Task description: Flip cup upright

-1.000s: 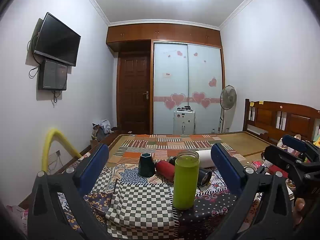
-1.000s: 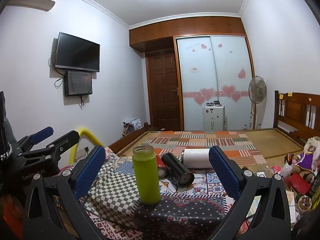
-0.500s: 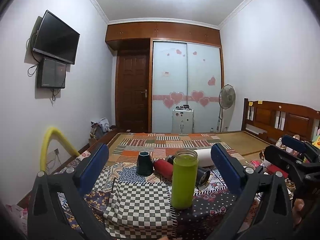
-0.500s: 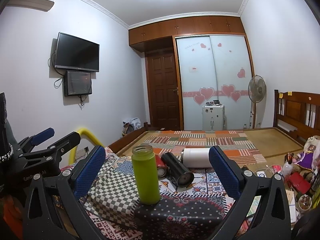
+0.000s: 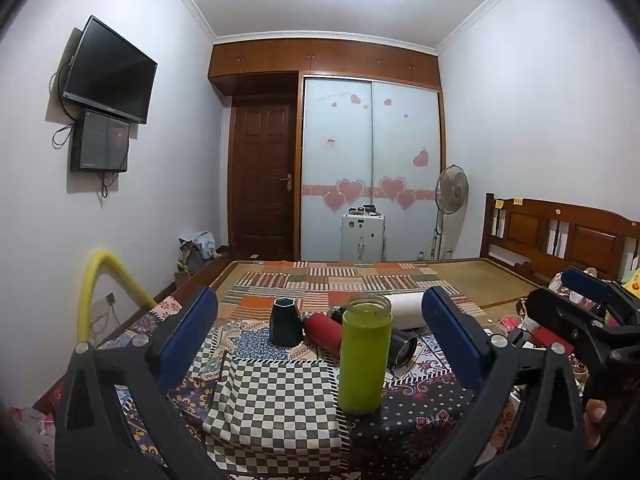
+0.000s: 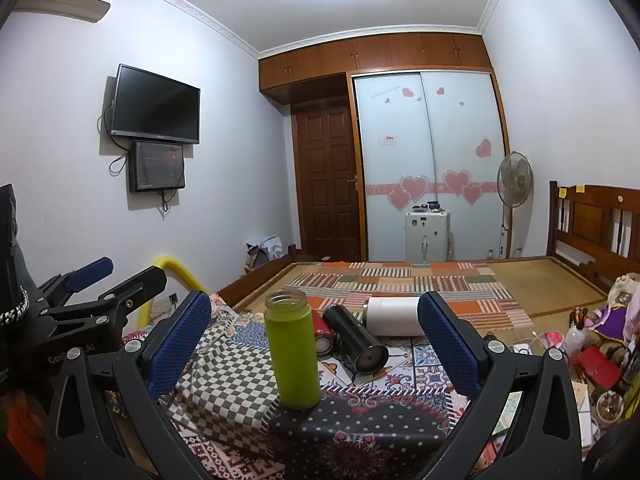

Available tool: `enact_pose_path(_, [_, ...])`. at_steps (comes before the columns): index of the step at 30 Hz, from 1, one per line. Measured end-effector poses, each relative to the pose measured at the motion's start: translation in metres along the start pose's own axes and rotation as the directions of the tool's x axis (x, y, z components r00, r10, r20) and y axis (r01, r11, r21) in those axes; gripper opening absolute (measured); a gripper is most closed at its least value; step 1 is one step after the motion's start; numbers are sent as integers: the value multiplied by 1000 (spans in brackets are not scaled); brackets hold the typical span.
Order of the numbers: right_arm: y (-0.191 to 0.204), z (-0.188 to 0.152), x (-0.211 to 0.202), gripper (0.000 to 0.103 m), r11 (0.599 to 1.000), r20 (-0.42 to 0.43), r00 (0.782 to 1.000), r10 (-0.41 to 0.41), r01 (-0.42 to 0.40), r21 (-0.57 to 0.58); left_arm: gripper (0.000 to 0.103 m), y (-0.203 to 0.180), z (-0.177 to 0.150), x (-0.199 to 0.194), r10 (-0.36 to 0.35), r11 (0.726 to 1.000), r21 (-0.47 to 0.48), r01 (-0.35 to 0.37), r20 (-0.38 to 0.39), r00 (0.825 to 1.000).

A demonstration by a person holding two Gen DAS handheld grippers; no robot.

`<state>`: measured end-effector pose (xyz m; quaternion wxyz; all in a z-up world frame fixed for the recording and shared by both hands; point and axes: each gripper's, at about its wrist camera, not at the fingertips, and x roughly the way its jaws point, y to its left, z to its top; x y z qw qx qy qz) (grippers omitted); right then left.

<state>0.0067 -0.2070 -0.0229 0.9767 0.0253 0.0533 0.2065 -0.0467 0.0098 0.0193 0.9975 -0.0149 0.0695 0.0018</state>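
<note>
A green cup stands upright, mouth up, on the patterned cloth; it also shows in the right wrist view. Behind it lie a red cup, a black cup and a white cup on their sides. A dark hexagonal cup stands mouth down at the left. My left gripper is open and empty, a little in front of the green cup. My right gripper is open and empty, with the green cup between its fingers in the image but farther off.
The patterned cloth covers a raised surface at the foot of a bed with a wooden headboard. Clutter with a red box lies at the right. A yellow hose arcs at the left. The right gripper also shows at the right of the left wrist view.
The left wrist view has shifted slightly, so the green cup sits a little lower and left in it. The cups have not moved. Both grippers stay open.
</note>
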Motion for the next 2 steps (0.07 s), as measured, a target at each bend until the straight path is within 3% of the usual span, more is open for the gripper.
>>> enact_pose_path(2, [0,0,0,103,1000,-1,1000,1,-1,1,103,0,0,1,-4,1000,-2,4,-6,1000])
